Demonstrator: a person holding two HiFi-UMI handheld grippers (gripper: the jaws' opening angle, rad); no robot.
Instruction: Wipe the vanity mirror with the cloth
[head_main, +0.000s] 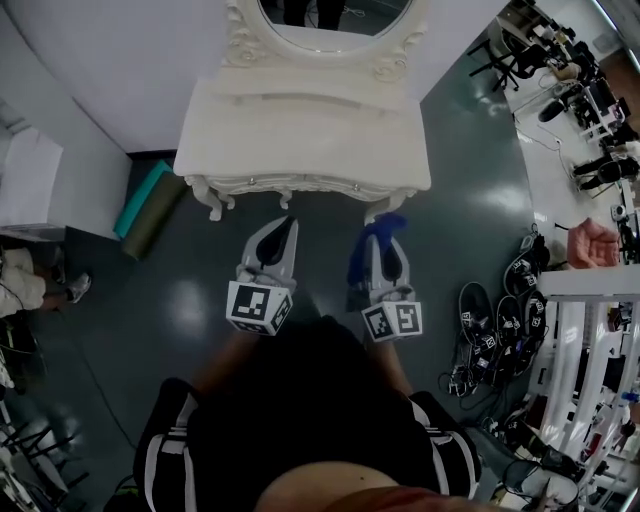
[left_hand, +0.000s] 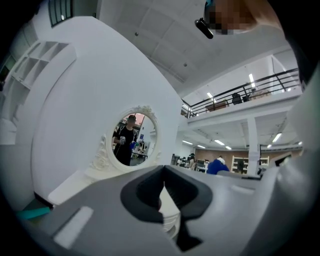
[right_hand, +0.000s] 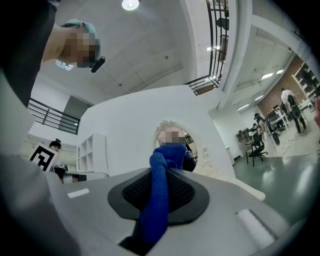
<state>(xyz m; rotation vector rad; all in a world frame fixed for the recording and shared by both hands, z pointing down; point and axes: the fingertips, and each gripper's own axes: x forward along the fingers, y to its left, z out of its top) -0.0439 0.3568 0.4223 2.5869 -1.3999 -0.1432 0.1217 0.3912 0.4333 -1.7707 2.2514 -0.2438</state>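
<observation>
White vanity (head_main: 300, 140) and mirror (head_main: 335, 15) ahead, right gripper (head_main: 385, 235) clenching blue cloth (right_hand: 159, 195) (bunched), left gripper (head_main: 284, 230) closed, empty

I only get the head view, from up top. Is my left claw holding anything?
Observer: No. The left gripper view shows the left claw shut, nothing between its tips.
Operator: And the other one?
Observer: The right gripper view shows the right claw shut on the blue cloth, which pokes up past the tips.
Operator: What's that round thing cut off at the top?
Observer: The mirror. It is oval, in a carved white frame, with a person in black reflected in it.
</observation>
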